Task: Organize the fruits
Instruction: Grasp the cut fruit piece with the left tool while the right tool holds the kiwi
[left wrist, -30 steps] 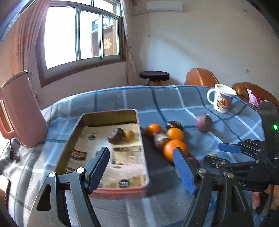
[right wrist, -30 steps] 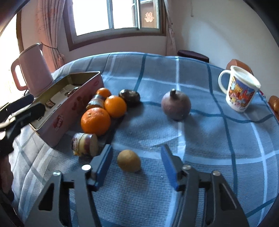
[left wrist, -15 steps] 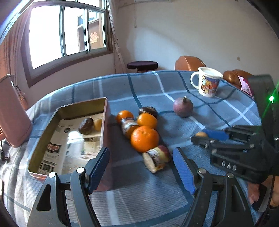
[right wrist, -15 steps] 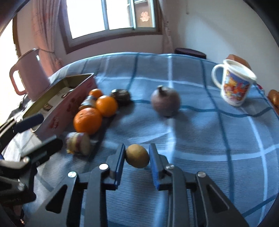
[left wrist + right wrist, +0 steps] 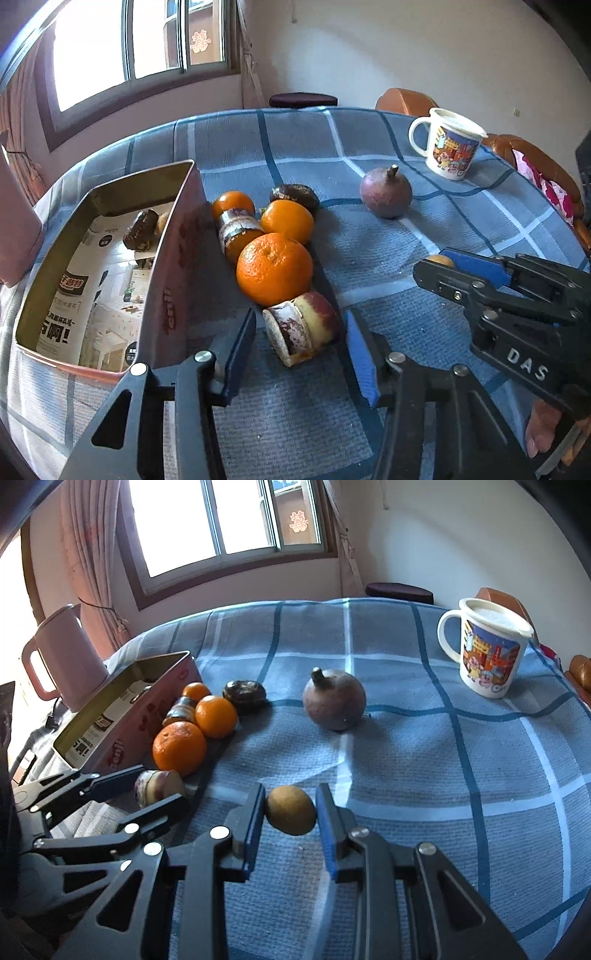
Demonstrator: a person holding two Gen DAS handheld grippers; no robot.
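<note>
We are pinching a small brown fruit (image 5: 291, 809) in the right hand-held gripper (image 5: 291, 812) at lower centre, while the left hand-held gripper (image 5: 301, 341), its jaws just closing, is bracketing a cut fruit piece (image 5: 301, 332) without clear contact. Both are presumably heading for the tin (image 5: 168, 236) at left. Everything is resting on a blue-checked bench (image 5: 424, 775) beneath a bright window (image 5: 229, 517).

Your oranges (image 5: 274, 268) huddle against the tin (image 5: 173, 258) with dark fruit pieces among them, a cut red-skinned chunk (image 5: 301, 332) nearest you. The purple stemmed fruit (image 5: 334, 700) sits upright, apart; the small brown fruit (image 5: 291, 809) lies nearer.
</note>
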